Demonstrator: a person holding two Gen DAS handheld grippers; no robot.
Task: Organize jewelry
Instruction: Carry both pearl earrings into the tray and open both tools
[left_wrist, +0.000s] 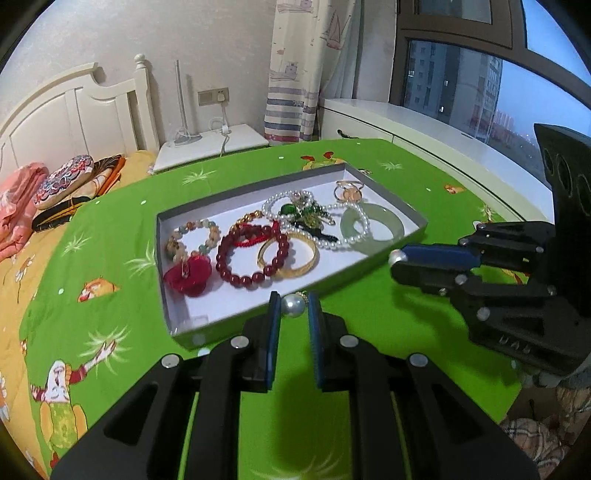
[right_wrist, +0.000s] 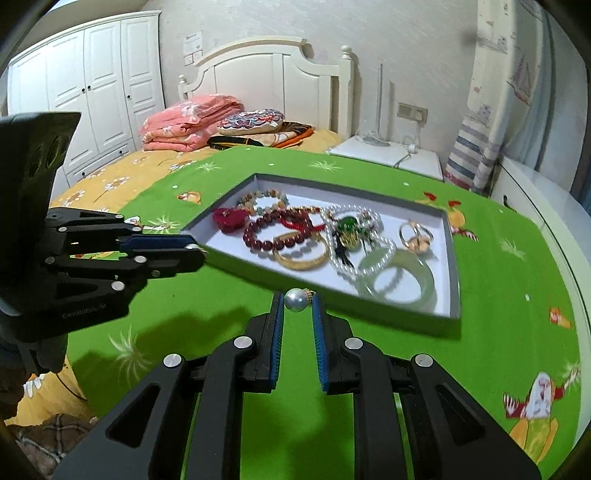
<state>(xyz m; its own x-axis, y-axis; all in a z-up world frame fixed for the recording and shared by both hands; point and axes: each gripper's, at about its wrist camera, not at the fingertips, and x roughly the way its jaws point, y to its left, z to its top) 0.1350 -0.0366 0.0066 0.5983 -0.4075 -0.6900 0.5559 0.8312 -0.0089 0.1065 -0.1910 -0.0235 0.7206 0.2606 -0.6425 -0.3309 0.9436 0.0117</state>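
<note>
Pearl earrings are sitting pinched, one (left_wrist: 294, 305) in the left gripper (left_wrist: 294, 306), one (right_wrist: 296, 300) in the right gripper (right_wrist: 297, 301), both nearly closed. Ahead, the tray (left_wrist: 162, 266) is holding bracelets, apparently unsorted; both earrings are awaiting placing.

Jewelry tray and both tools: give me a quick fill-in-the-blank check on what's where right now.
1. Each tool, left tool and right tool, is shut on a ____ earring.
2. The tray rests on a ____ cloth with cartoon prints.
3. The pale green bangle lies ____ the tray.
4. The gold ring sits near the tray's ____ corner, away from the left tool.

Missing words: pearl; green; inside; far
</note>
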